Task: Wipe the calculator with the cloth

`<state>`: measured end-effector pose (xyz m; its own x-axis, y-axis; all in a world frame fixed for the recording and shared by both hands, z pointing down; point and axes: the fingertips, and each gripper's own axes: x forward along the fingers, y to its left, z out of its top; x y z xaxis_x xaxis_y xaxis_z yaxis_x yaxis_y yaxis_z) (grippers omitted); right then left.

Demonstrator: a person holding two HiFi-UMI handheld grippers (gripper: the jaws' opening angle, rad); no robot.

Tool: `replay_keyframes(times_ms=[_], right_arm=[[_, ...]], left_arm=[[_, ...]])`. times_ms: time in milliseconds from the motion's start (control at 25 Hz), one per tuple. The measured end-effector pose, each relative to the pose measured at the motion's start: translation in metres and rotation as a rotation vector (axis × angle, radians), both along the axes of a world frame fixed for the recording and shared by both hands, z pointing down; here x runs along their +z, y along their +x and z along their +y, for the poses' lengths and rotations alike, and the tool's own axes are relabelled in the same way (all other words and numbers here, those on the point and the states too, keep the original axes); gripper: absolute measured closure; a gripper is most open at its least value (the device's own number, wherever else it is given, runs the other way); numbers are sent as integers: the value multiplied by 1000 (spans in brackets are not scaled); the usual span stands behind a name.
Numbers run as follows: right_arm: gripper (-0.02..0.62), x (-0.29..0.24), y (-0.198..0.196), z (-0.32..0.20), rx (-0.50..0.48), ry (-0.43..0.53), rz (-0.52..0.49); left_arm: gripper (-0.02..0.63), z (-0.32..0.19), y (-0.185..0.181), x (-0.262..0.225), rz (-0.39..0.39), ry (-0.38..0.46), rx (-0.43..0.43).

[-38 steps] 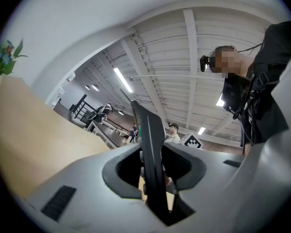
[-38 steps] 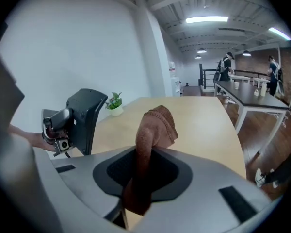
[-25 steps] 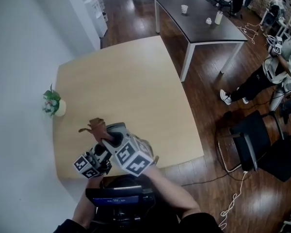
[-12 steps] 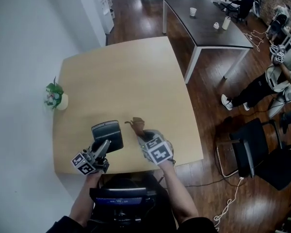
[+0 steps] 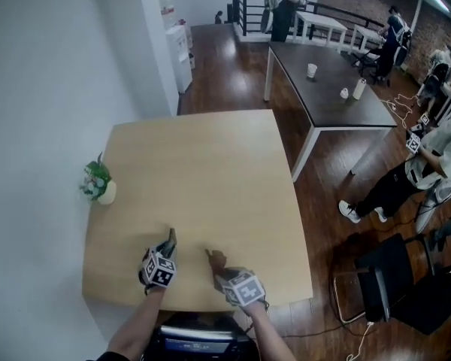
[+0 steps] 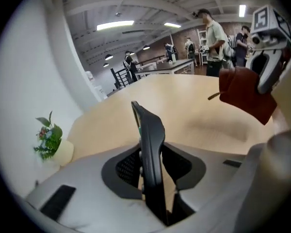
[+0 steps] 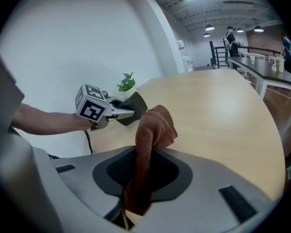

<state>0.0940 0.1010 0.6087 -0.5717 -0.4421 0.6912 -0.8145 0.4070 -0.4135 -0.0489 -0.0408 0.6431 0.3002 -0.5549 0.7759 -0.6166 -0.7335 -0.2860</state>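
Left gripper (image 5: 167, 248) and right gripper (image 5: 221, 271) slant downward, fingers (image 6: 82, 198) clamped.

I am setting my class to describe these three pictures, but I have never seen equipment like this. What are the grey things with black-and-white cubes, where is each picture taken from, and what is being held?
There is no robot here. A person holds a two-jaw gripper in each hand, and the patterned cubes are part of those grippers. The overhead picture comes from a camera on the person's head, looking down at a light wooden table. The other two come from a camera riding on each gripper, looking along its jaws. The left gripper is closed on a dark calculator, seen edge-on. The right gripper is closed on a brown cloth. A small potted plant stands at the table's left edge, near the wall.
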Motion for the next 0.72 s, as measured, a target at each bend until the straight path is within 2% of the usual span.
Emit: replay_keyframes(times_ms=[80, 280, 320, 440, 520, 720], right_arm=[[515, 3, -3, -3, -4, 12, 5], [515, 3, 2, -28, 27, 53, 1], [515, 4, 2, -30, 30, 46, -7], [515, 9, -3, -30, 31, 19, -41], [515, 15, -7, -28, 33, -3, -55], [515, 25, 1, -30, 101, -51, -62]], left_arm=[[476, 6, 18, 8, 39, -12, 0], [418, -4, 54, 1, 356, -108, -62], [373, -6, 57, 0, 418, -138, -74], [328, 2, 70, -6, 597, -288, -71], [281, 13, 75, -4, 676, -382, -62], [252, 30, 80, -11, 865, -495, -63]])
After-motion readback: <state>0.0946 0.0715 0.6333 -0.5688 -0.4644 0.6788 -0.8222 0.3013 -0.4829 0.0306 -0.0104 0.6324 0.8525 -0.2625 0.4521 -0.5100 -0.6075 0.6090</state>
